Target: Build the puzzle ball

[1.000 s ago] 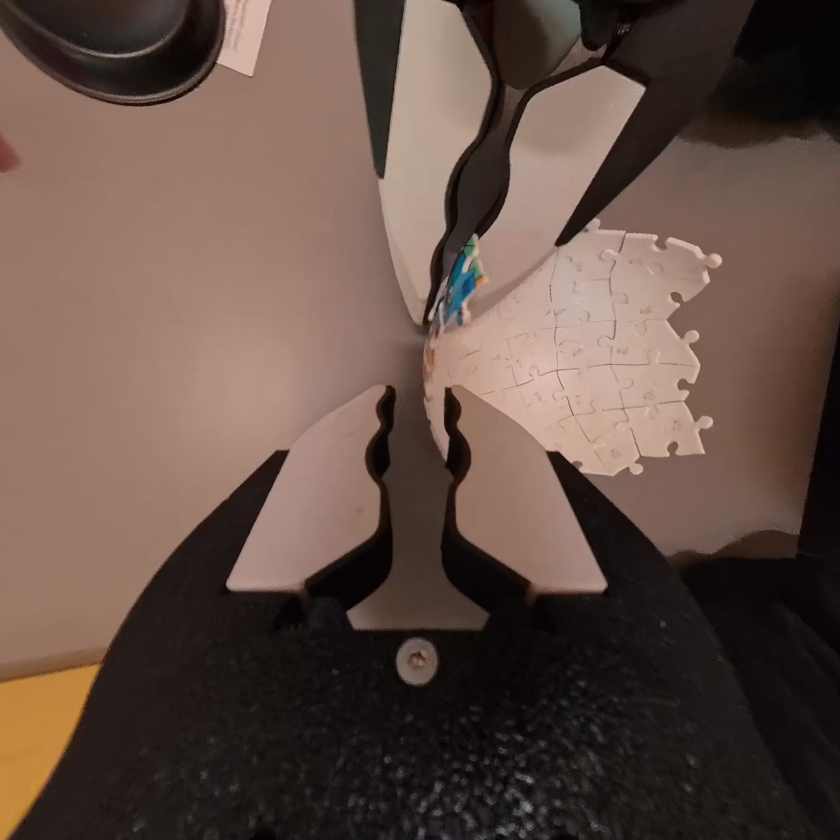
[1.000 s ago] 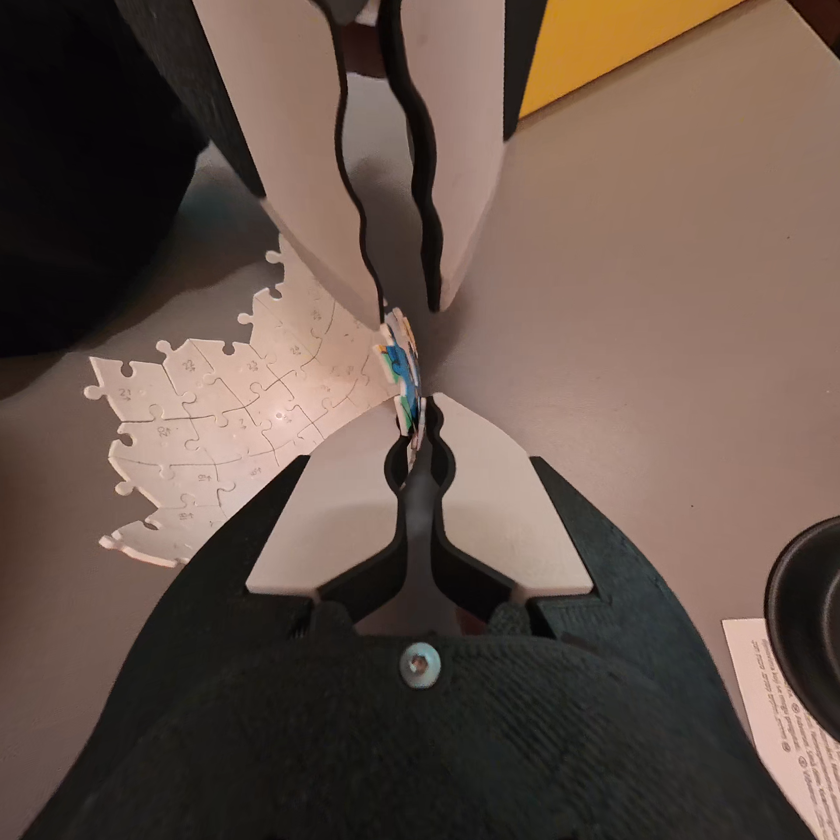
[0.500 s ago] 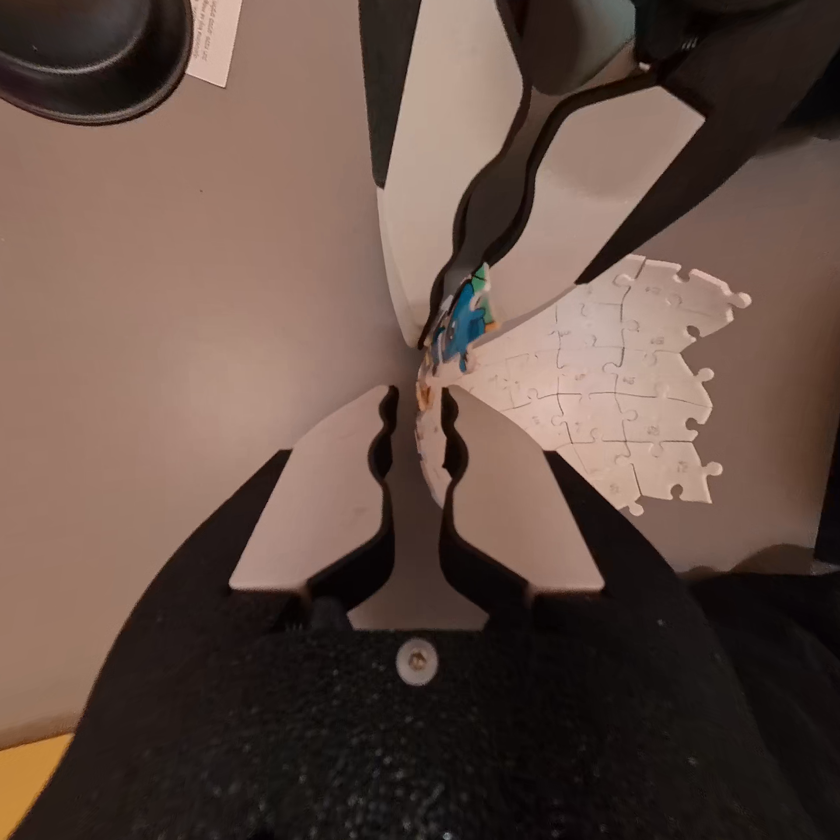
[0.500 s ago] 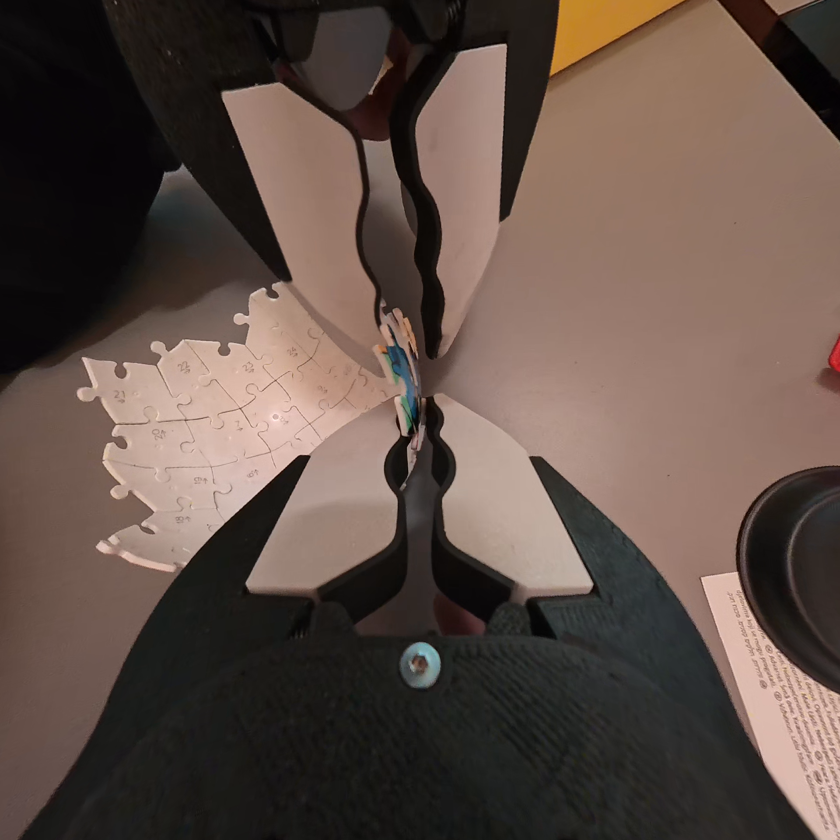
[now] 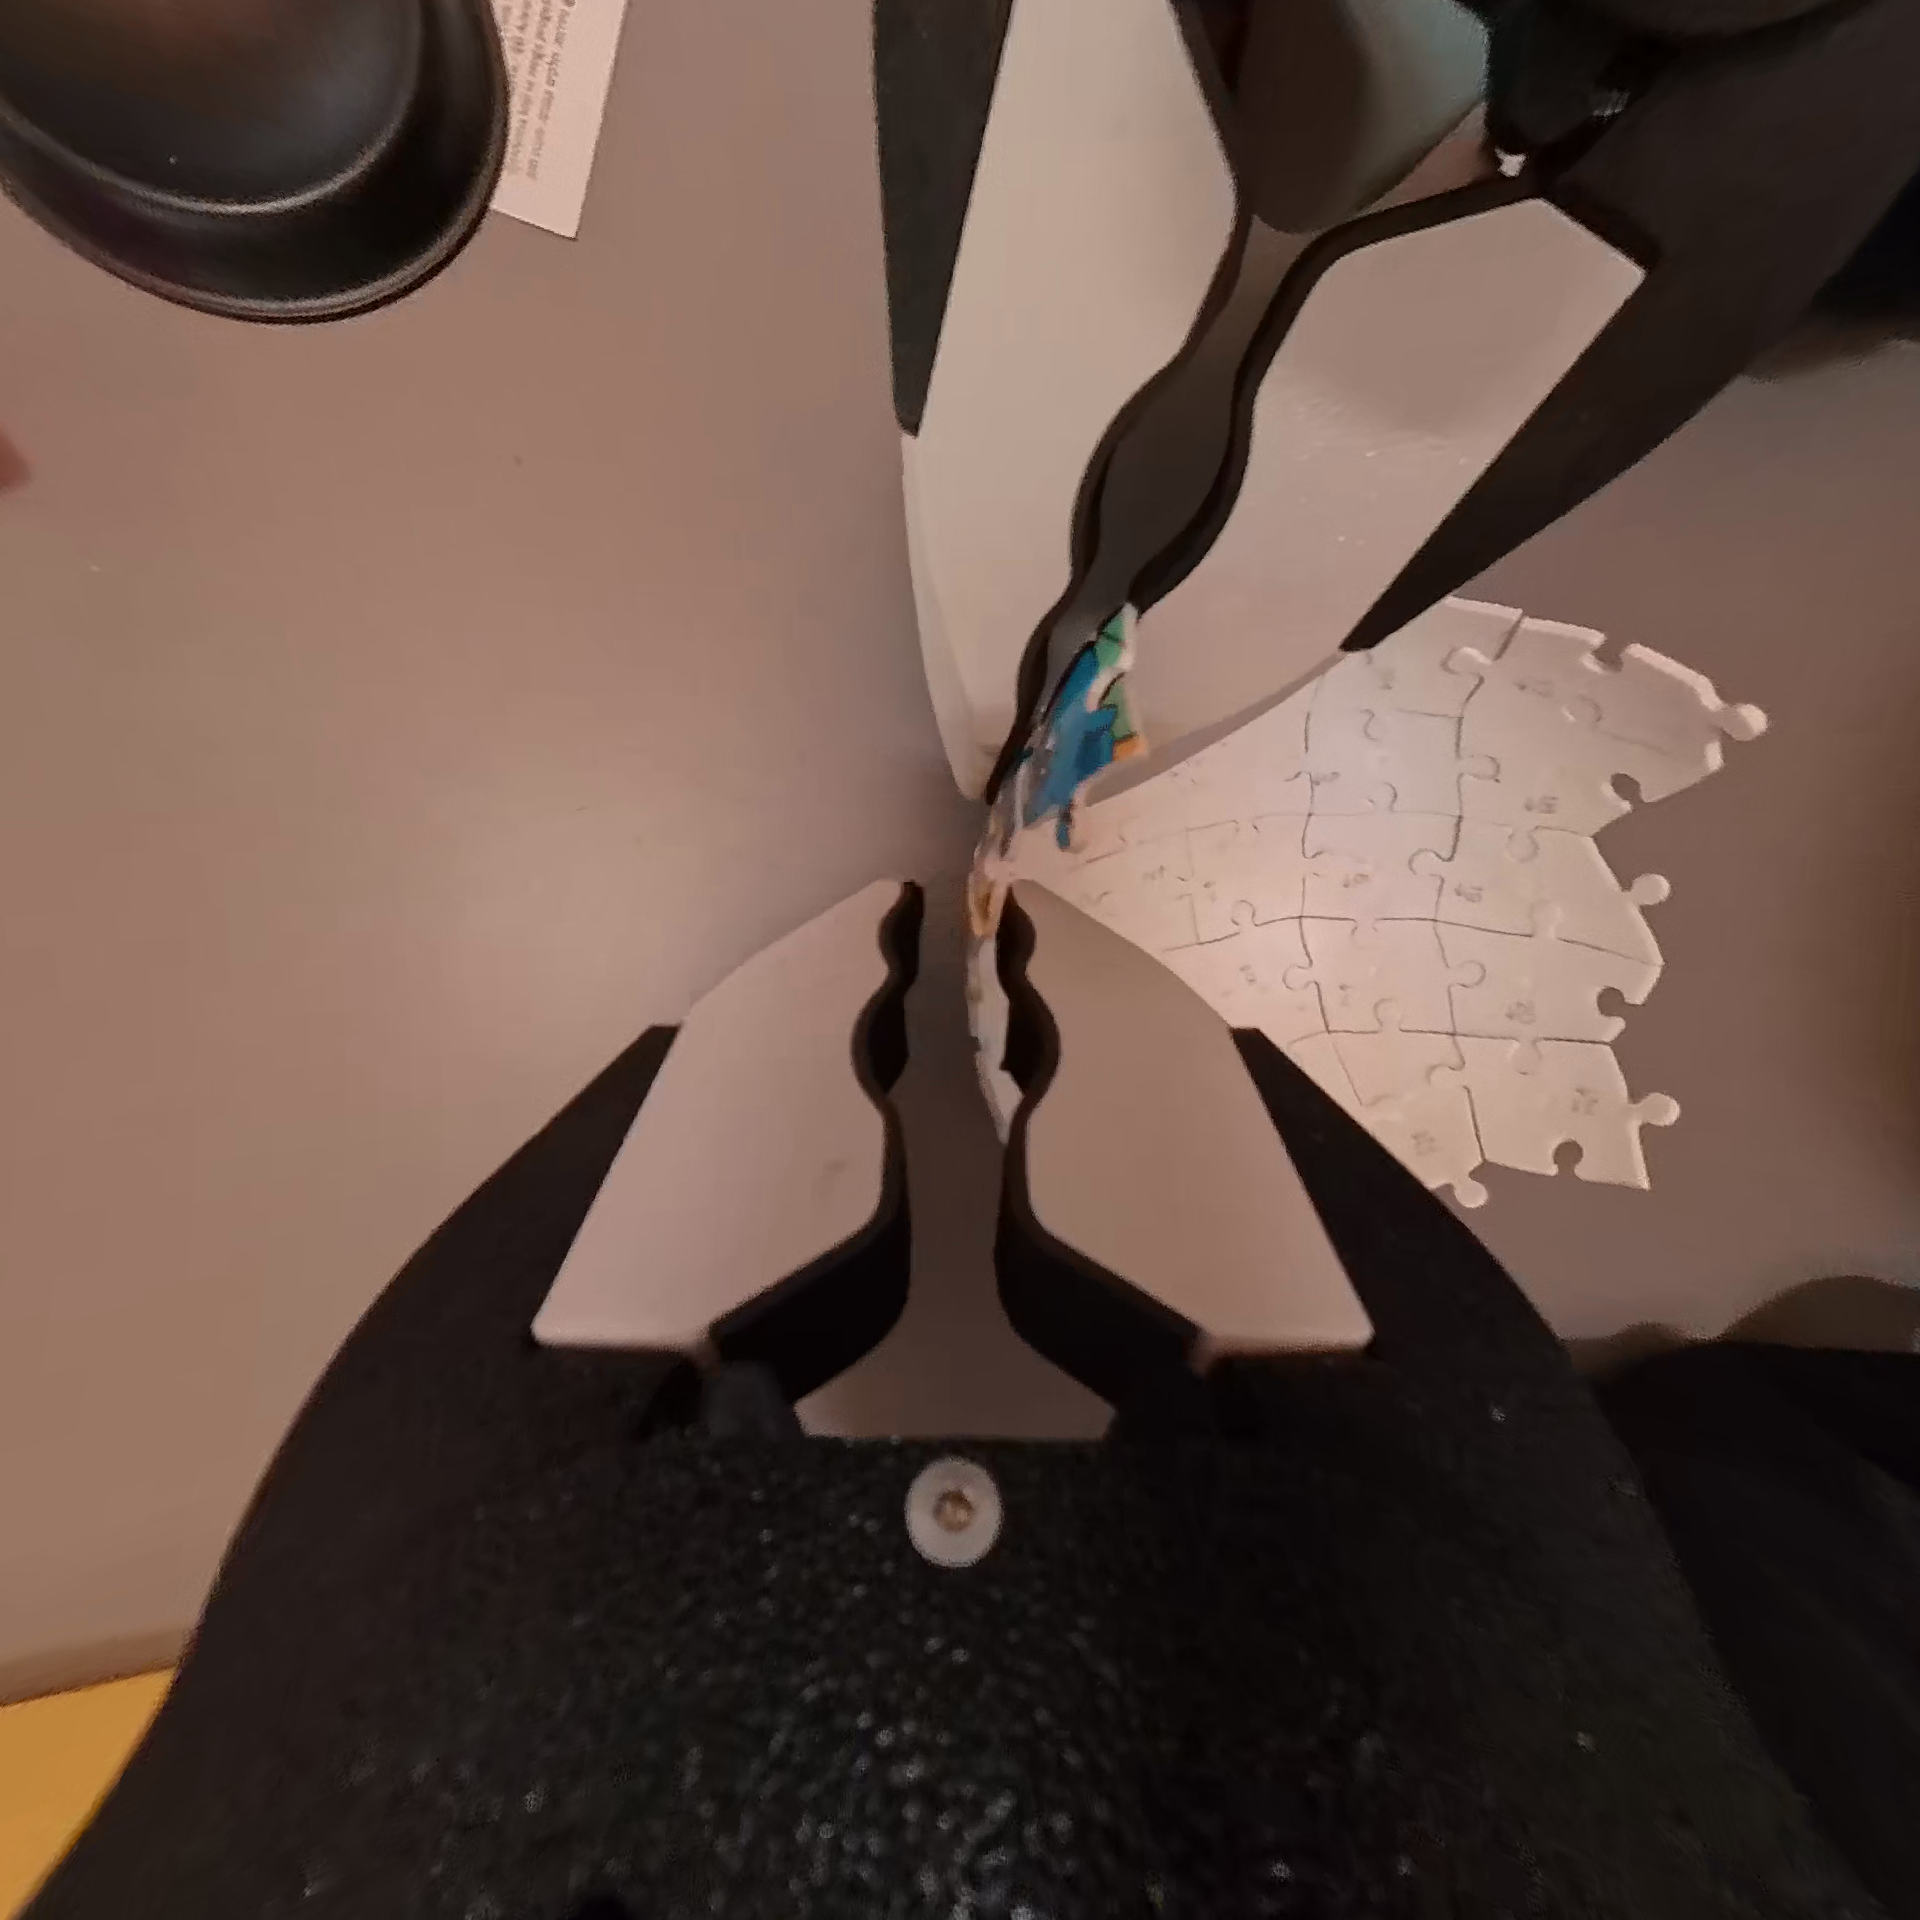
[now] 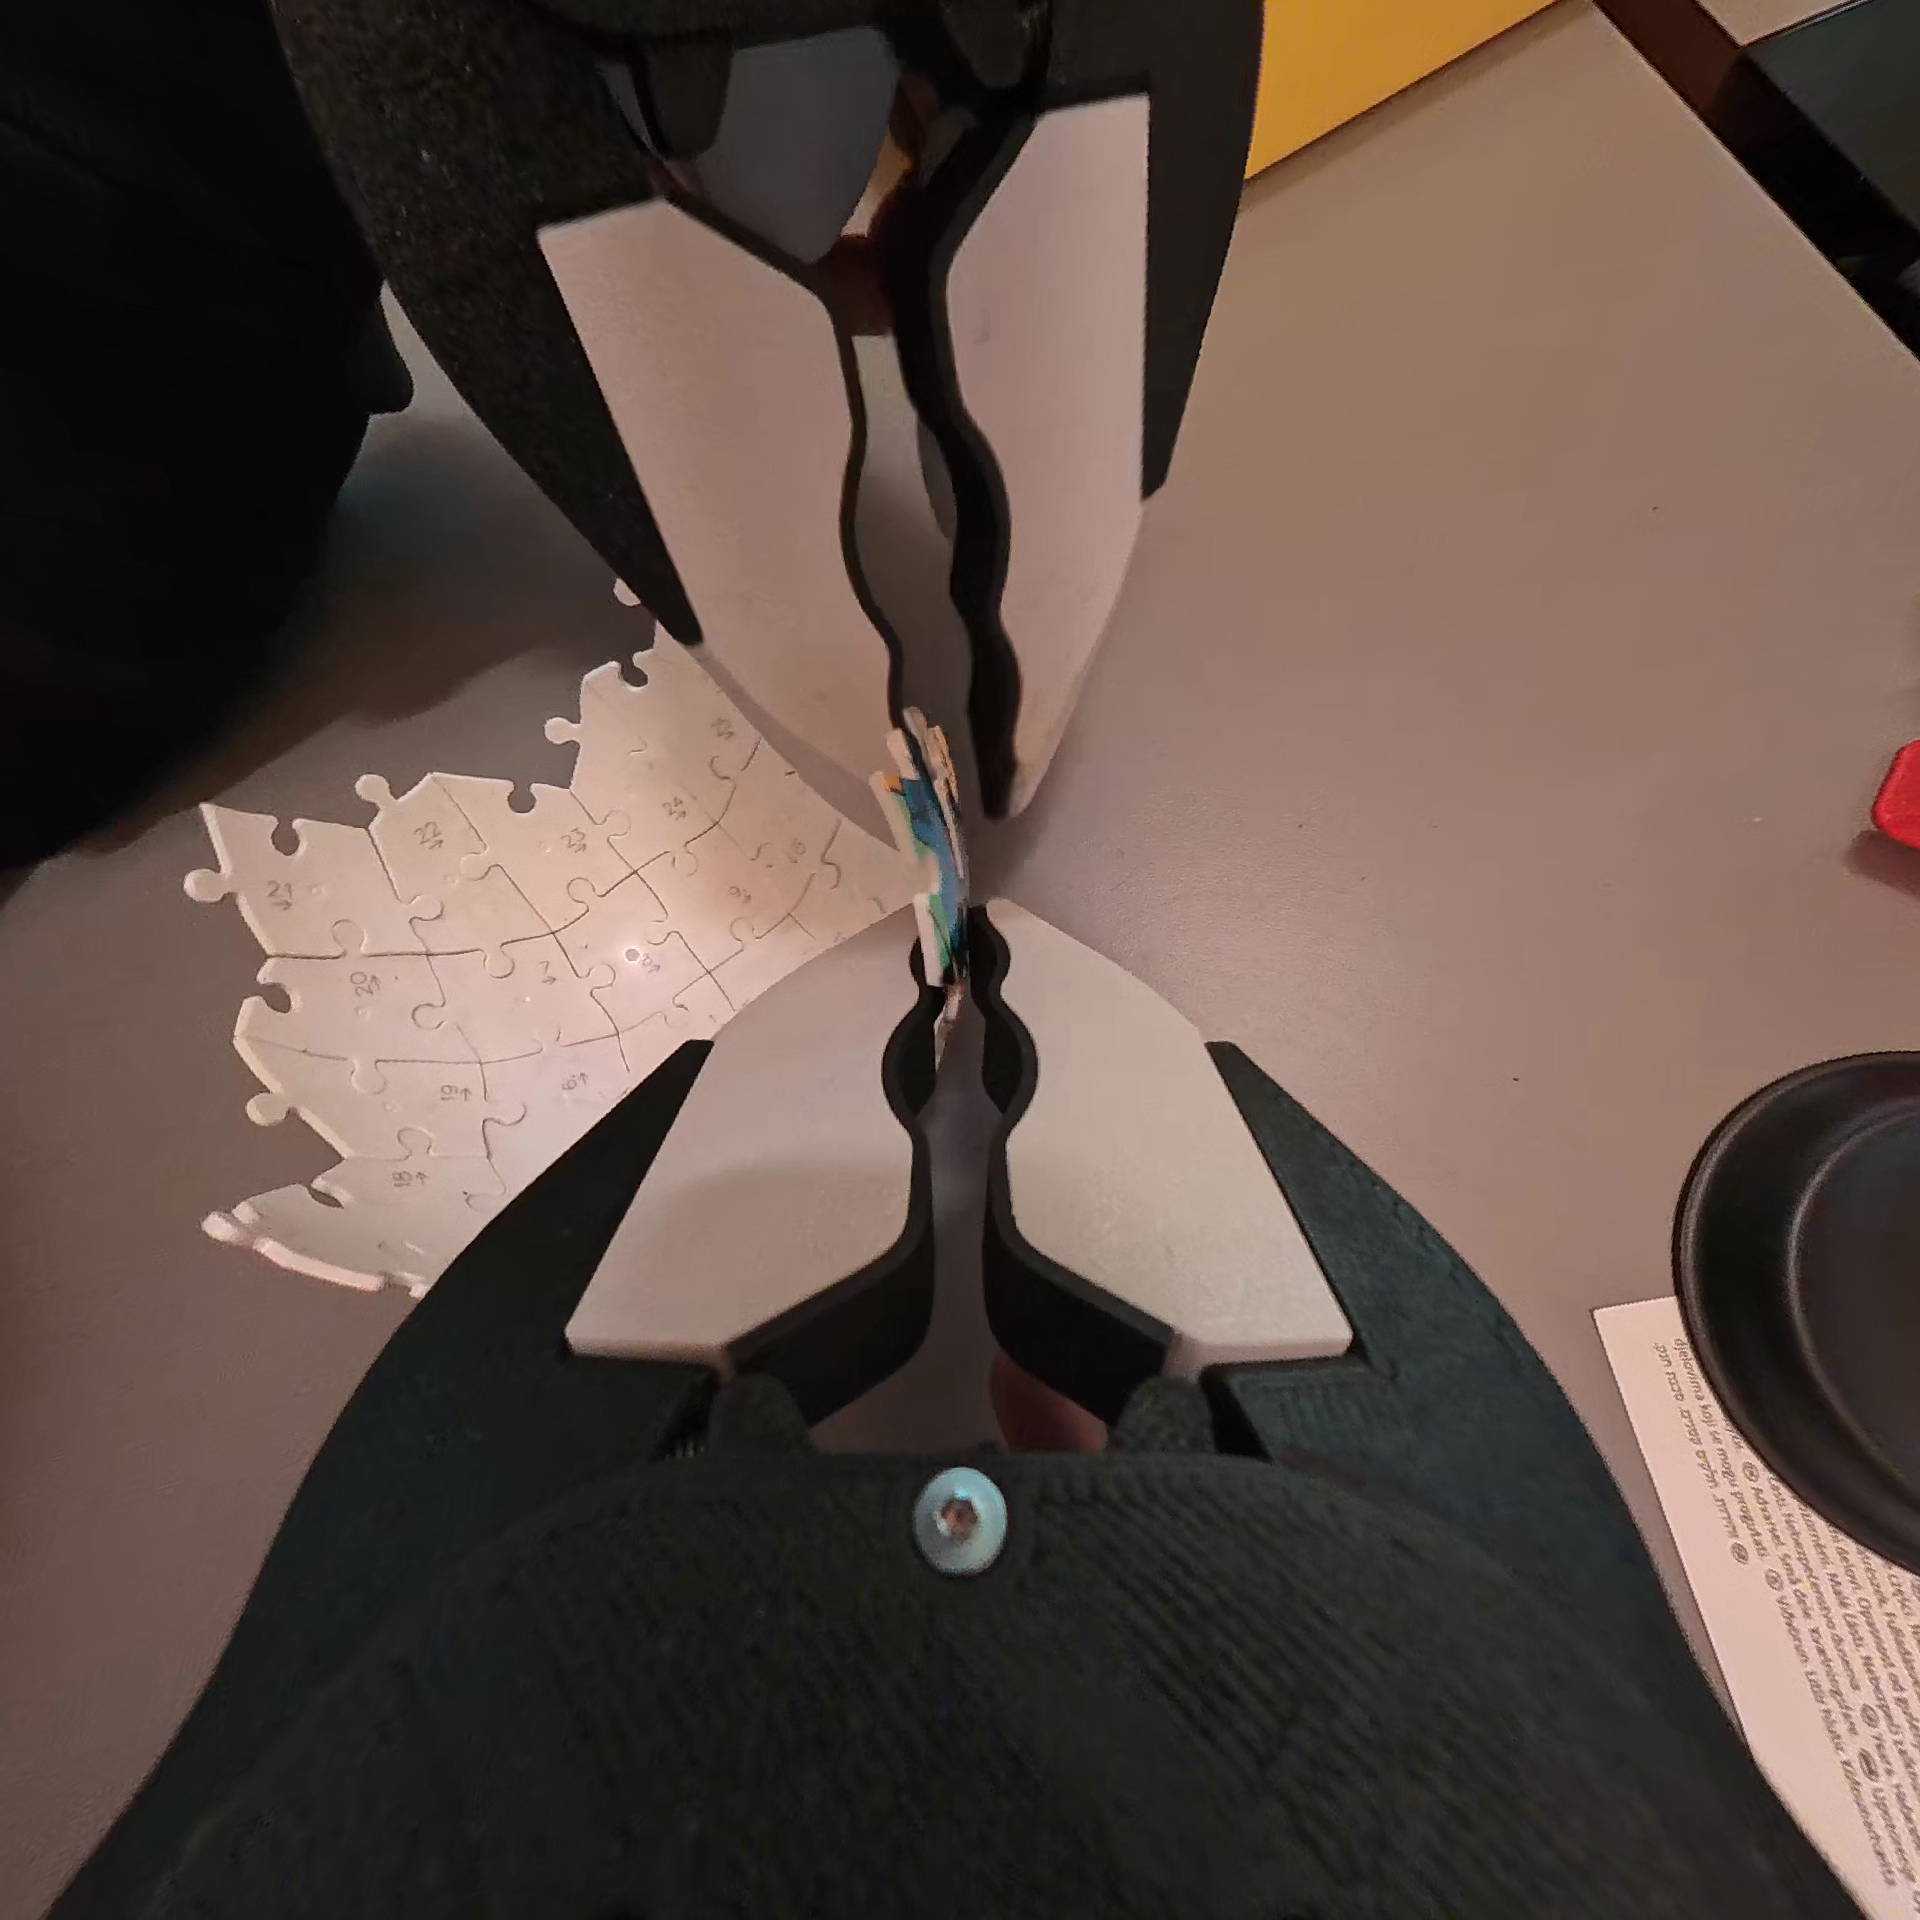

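The right gripper (image 6: 951, 971) pinches a coloured piece (image 5: 1081, 727) against the curved puzzle shell (image 5: 1455, 914) on the grey table, so the half-open left gripper (image 5: 956, 904) should steady the shell's near rim.

White puzzle shell (image 5: 1455, 914), a blue-green printed piece (image 5: 1081, 738), black-edged grey fingers (image 5: 774, 1132), grey tabletop (image 5: 468, 727), black bowl (image 5: 239, 156).

Left gripper (image 5: 958, 914) is standing parted around the curved puzzle shell's (image 5: 1455, 914) edge, while ahead the right gripper (image 5: 1049, 727) is pinching a colourful piece (image 5: 1086, 732) against it.
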